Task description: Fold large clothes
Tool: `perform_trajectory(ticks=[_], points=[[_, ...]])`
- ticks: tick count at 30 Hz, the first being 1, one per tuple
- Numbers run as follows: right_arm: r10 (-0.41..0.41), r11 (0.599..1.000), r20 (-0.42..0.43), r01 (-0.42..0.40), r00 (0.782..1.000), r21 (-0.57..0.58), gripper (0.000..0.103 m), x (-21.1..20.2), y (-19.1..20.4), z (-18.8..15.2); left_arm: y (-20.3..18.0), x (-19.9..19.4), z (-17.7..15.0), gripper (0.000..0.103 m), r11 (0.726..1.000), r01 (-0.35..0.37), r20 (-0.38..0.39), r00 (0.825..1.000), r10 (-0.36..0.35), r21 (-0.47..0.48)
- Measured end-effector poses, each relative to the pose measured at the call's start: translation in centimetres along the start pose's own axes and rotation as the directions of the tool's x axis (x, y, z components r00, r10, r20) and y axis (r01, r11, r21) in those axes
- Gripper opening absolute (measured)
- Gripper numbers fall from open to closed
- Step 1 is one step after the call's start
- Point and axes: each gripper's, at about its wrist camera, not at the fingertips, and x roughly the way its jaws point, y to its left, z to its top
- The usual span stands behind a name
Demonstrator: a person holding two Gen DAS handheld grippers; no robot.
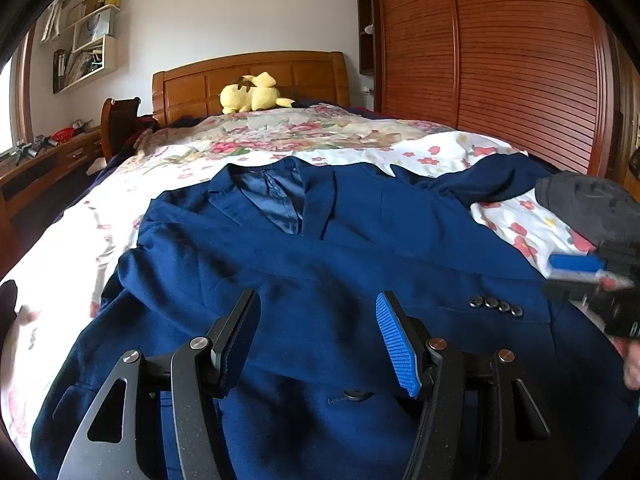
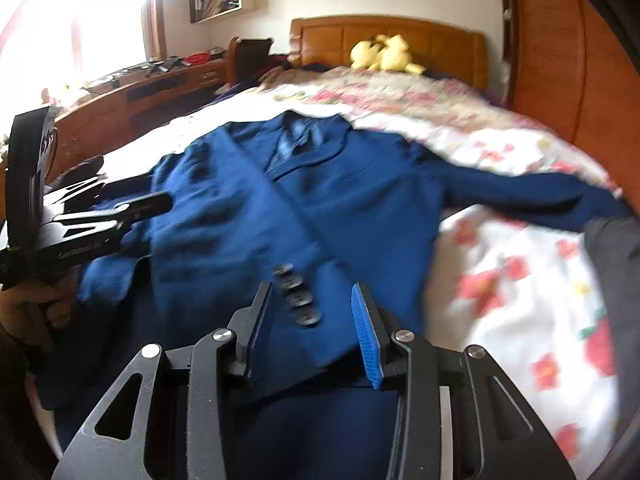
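Observation:
A navy blue suit jacket [image 1: 320,264] lies face up on the bed, collar toward the headboard. One sleeve is folded across its front, with a row of cuff buttons [image 1: 496,306]. The other sleeve [image 1: 480,180] stretches out to the right. My left gripper [image 1: 318,328] is open and empty, hovering over the jacket's lower front. My right gripper [image 2: 312,320] is open and empty above the cuff buttons [image 2: 298,300]; the jacket [image 2: 320,200] fills that blurred view. The right gripper also shows at the right edge of the left wrist view [image 1: 588,276], and the left gripper shows in the right wrist view [image 2: 120,212].
The bed has a white floral sheet [image 1: 520,220] and a wooden headboard [image 1: 248,80] with a yellow plush toy [image 1: 252,98]. A wooden wardrobe [image 1: 500,60] stands on the right. A low wooden desk [image 1: 48,160] with clutter runs along the left under a window.

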Motion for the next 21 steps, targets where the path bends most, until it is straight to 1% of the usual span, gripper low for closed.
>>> perform_trajectory(ticks=[1,3,4,5,7,10,11,14,16,21], points=[[-0.022,1.0,0.014,0.022,1.0,-0.006,0.046,-0.4,-0.4,0.3,0.0,0.0,0.0,0.062,1.0,0.002,-0.002,1.0,-0.002,0.0],[-0.077,0.997,0.032,0.077,0.997,0.0,0.059,-0.8,-1.7,1.1,0.0,0.0,0.1,0.062,1.0,0.008,-0.003,1.0,-0.008,0.002],[-0.095,0.995,0.027,0.095,0.995,0.012,0.072,-0.8,-2.4,1.5,0.0,0.0,0.2,0.062,1.0,0.012,-0.003,1.0,-0.012,0.004],[-0.111,0.993,0.017,0.11,0.994,0.04,0.078,-0.7,-3.6,2.1,0.0,0.0,0.3,0.062,1.0,0.013,-0.002,1.0,-0.013,0.006],[-0.135,0.988,-0.005,0.136,0.991,0.07,0.078,-0.3,-5.7,3.3,-0.1,-0.1,0.5,0.062,1.0,0.012,-0.001,1.0,-0.012,0.019],[-0.215,0.974,-0.043,0.217,0.976,0.058,0.078,1.0,-8.2,5.0,-0.1,-0.3,0.6,0.062,0.999,0.027,0.0,1.0,-0.027,0.024],[-0.229,0.971,-0.049,0.231,0.972,0.059,0.078,1.5,-9.0,5.4,0.0,-0.4,0.7,0.062,0.999,0.033,0.003,0.999,-0.033,0.019],[-0.259,0.963,-0.074,0.263,0.963,0.058,0.078,3.3,-11.4,6.6,0.4,-1.1,0.9,0.062,0.999,0.051,0.015,0.999,-0.051,0.0],[-0.286,0.954,-0.098,0.293,0.953,0.066,0.078,4.9,-13.1,7.2,0.4,-1.6,1.0,0.062,0.999,0.051,0.022,0.998,-0.05,-0.004],[-0.309,0.933,-0.158,0.332,0.938,0.142,0.078,8.3,-16.8,7.9,0.4,-3.1,1.2,0.062,0.999,0.052,0.054,0.997,-0.052,-0.004]])
